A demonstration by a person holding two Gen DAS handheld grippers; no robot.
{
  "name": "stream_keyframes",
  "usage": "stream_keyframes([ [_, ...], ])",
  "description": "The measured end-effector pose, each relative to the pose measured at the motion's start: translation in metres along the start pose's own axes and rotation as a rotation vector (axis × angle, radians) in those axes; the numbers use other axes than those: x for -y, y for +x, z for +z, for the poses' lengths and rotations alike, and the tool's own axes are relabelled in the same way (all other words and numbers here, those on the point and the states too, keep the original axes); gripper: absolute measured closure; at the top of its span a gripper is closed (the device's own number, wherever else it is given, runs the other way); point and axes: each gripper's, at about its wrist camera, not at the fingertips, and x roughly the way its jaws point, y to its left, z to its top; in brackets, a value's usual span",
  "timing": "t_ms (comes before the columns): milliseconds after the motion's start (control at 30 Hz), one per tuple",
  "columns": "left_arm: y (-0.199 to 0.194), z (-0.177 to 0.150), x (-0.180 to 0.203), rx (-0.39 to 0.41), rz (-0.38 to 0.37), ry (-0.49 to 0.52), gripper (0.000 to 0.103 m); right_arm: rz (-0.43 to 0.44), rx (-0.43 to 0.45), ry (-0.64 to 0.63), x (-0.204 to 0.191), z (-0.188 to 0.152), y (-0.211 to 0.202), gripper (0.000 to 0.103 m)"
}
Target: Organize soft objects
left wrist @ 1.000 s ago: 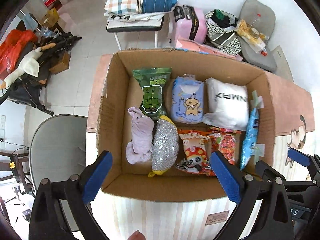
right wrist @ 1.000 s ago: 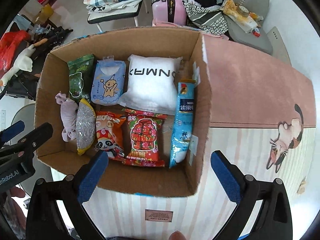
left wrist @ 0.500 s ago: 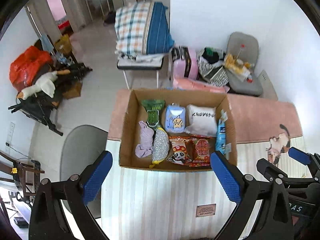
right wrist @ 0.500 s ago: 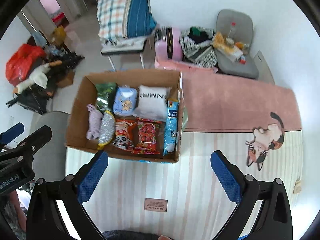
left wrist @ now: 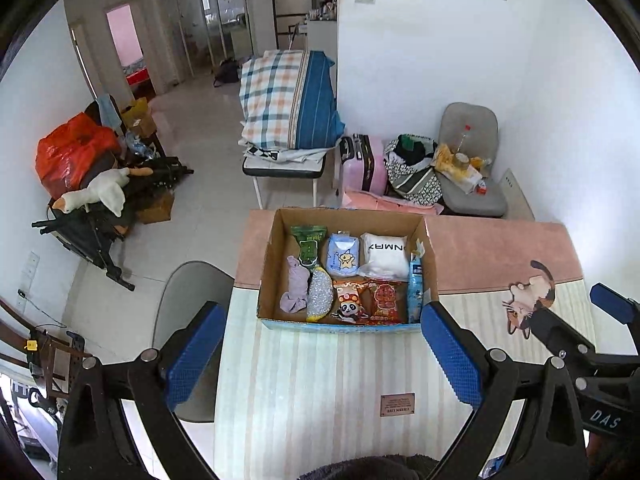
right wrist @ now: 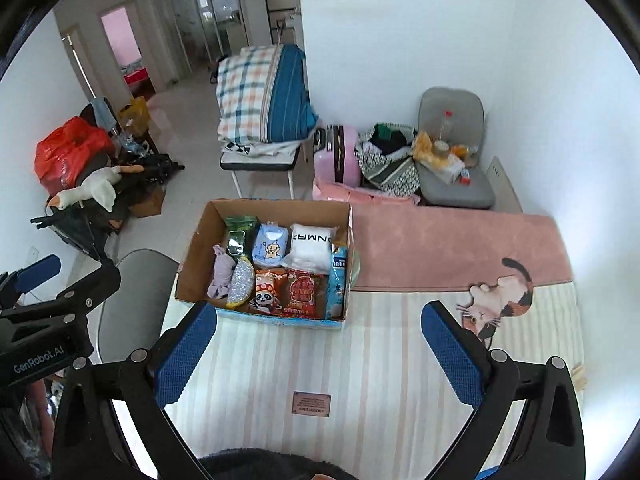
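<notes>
Two tongs were up high over the desk (left wrist: 320, 380), and both were spread wide with nothing between their blue pads. Your left tongs (left wrist: 318, 350) and your right tongs (right wrist: 316, 344) hung well above the striped mat, and neither touched anything.

The soft things sat in the cardboard box (left wrist: 276, 248) at the far side of the desk. In the back row lay a green snack bag (left wrist: 308, 246), a blue tissue pack (left wrist: 342, 256) and a white pillow pack (left wrist: 386, 254). In the front row lay a purple cloth (left wrist: 295, 290), a silver sponge (left wrist: 320, 300), a panda snack bag (left wrist: 350, 306) and a red snack bag (left wrist: 386, 302). A tall blue packet (left wrist: 415, 286) stood on its edge against the right wall of the box.

The job looked about done, I think, because nothing soft was left out on the desk.

What could have gone wrong? That blue packet only leaned on the wall, so a bump to the box could have tipped it onto the red bag. The box sat close to the left edge of the desk, above a gray chair (left wrist: 188, 292). A push from your right side could have slid it off. The snack bags were puffy, so a hard squeeze could have popped them.
</notes>
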Motion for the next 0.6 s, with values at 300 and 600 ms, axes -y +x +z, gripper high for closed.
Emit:
stream_keyframes([
  [300, -0.017, -0.003, -0.003, 0.036, 0.004, -0.009, 0.003, -0.038, 0.058, -0.027, -0.003, -0.006, -0.040, 0.000],
  [600, -0.005, -0.001, 0.001, 0.037, 0.016, 0.001, 0.003, -0.093, 0.089, -0.005, 0.004, 0.007, -0.038, 0.000],
])
